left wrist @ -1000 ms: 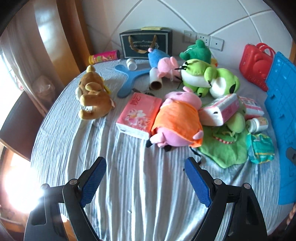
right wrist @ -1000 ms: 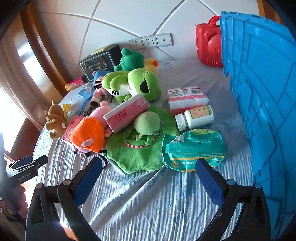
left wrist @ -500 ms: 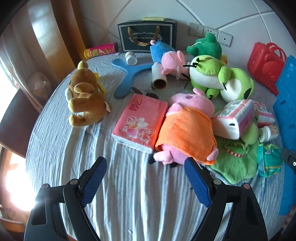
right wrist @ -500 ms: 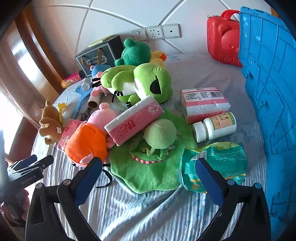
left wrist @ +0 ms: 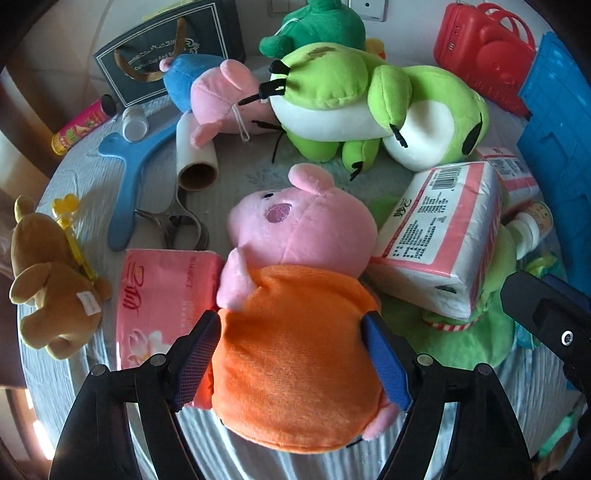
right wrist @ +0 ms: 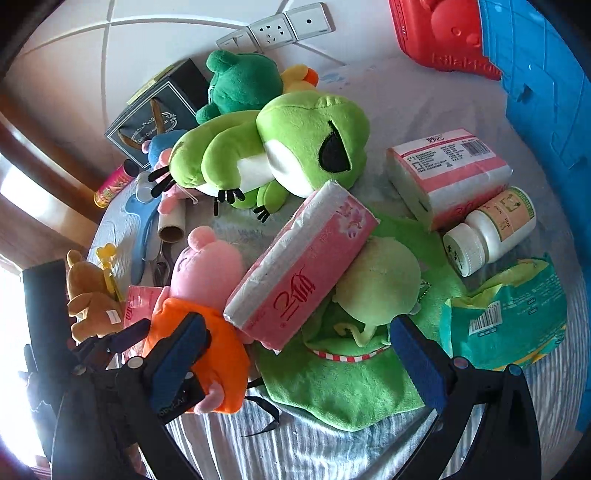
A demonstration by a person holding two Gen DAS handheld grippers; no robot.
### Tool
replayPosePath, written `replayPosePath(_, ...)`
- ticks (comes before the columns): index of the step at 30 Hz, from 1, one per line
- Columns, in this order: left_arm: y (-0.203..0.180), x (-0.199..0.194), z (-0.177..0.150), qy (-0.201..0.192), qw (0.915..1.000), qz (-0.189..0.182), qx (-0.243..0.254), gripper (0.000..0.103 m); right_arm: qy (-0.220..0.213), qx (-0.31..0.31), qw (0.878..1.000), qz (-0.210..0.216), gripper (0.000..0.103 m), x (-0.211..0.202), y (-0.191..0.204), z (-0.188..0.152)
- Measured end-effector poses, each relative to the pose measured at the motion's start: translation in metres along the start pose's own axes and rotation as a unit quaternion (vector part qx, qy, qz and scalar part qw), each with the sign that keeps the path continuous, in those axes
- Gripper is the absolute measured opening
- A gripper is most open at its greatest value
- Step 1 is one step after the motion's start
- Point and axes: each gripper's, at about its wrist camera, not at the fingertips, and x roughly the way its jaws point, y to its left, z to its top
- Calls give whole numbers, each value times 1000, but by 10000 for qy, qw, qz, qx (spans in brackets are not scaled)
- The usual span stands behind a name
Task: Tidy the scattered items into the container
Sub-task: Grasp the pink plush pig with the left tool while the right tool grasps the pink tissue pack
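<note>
My left gripper (left wrist: 291,362) is open, its blue pads on either side of the orange body of a pink pig plush (left wrist: 295,325), not squeezing it. The pig also shows in the right wrist view (right wrist: 207,295). My right gripper (right wrist: 299,362) is open above a flat green frog plush (right wrist: 369,354) and the near end of a pink tissue pack (right wrist: 303,269). The blue container (right wrist: 546,92) stands at the right edge. A big lime frog plush (left wrist: 369,99) lies behind the pig.
A second tissue pack (left wrist: 162,306), a brown bear (left wrist: 48,280), scissors (left wrist: 177,225), a cardboard roll (left wrist: 195,155) and a blue boomerang (left wrist: 136,170) lie left. A white bottle (right wrist: 491,229), green pouch (right wrist: 513,317), another tissue pack (right wrist: 447,173) and red case (right wrist: 439,33) lie right.
Both grippers moved forward over the pile. My left gripper now straddles the pig plush. My right gripper came in over the flat green frog and tissue pack.
</note>
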Motion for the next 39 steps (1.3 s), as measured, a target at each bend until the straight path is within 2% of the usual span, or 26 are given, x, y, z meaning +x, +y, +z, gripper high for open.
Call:
replayPosePath(2,1,9,4,101,9999,-56,33,79,114,128,9999,-7,100,13,0,5)
replayPosePath(6,4,23,13,213,9996,-184,66,79,362,279,9990,-8,86,39,2,14)
replayPosePath(13,2,39,21,325,9992,-226,105,82,408,88,9988,-243,84,60,15,31)
replayPosePath(14,2,43,21,371,9991,-202,98,83,432,90,9986,-279,81,64,15,33)
replayPosePath(15,1,47,22,421,9989,-189,86,83,457,93,9984,-312,71,68,15,35)
replayPosePath(19,4,52,22,487,9984,-274,-16,77,611,122,9978,-206,68,80,10,37)
replayPosePath(24,6,54,22,504,9982,-322,-81,79,639,-90,9976,-264,68,84,16,38)
replayPosePath(26,4,57,22,475,9984,-288,-69,79,665,-135,9973,-269,68,88,17,39)
replayPosePath(28,3,58,21,439,9987,-266,-65,75,642,-270,9970,-340,68,85,20,39)
replayPosePath(33,13,37,15,187,9990,-344,-197,71,478,-566,9960,-501,66,73,32,35)
replayPosePath(36,19,18,11,-35,9990,-320,-296,71,368,-656,9959,-493,60,60,37,32)
replayPosePath(38,22,4,8,-220,9987,-284,-349,71,249,-788,9951,-544,51,48,41,30)
replayPosePath(39,21,-2,7,-323,9985,-267,-363,71,204,-836,9948,-542,51,42,42,28)
